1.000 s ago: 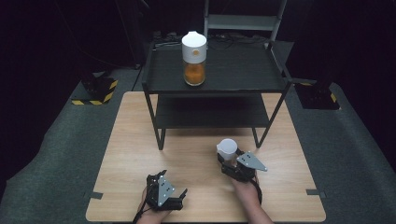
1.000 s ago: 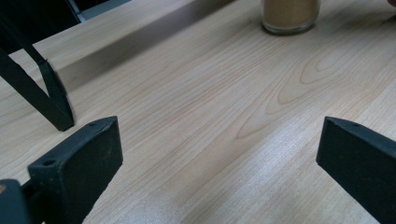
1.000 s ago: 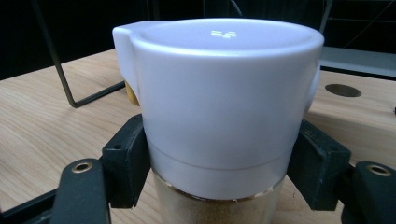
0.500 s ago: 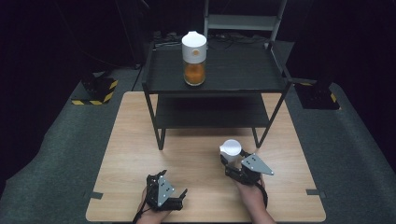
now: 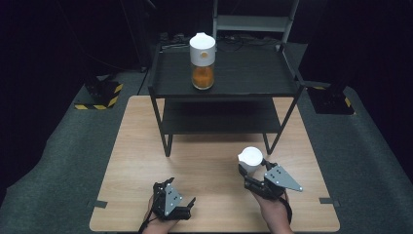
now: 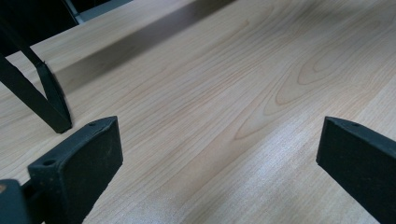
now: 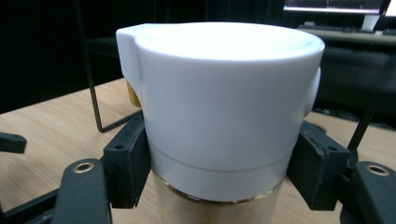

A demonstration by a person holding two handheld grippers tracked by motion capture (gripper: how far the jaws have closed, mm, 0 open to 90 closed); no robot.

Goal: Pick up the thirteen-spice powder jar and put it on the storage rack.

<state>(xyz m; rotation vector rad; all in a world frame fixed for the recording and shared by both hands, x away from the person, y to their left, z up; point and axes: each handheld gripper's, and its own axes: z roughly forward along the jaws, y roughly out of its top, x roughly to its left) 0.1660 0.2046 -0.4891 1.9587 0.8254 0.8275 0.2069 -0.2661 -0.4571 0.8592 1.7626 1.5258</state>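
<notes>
My right gripper is shut on a jar with a white lid and pale contents, held just above the wooden table in front of the shelf's right leg. In the right gripper view the jar stands upright between the two black pads, which press on it below the lid. A second white-lidded jar with orange contents stands on the top of the black two-level shelf. My left gripper rests open near the table's front edge, and bare wood lies between its jaws.
The shelf's lower level is in shadow. One shelf leg shows near my left gripper. Yellow-and-black striped bases stand on the grey floor at the left, and a dark base at the right.
My right gripper has lifted the jar and carried it to the right. The left gripper has stayed still.
</notes>
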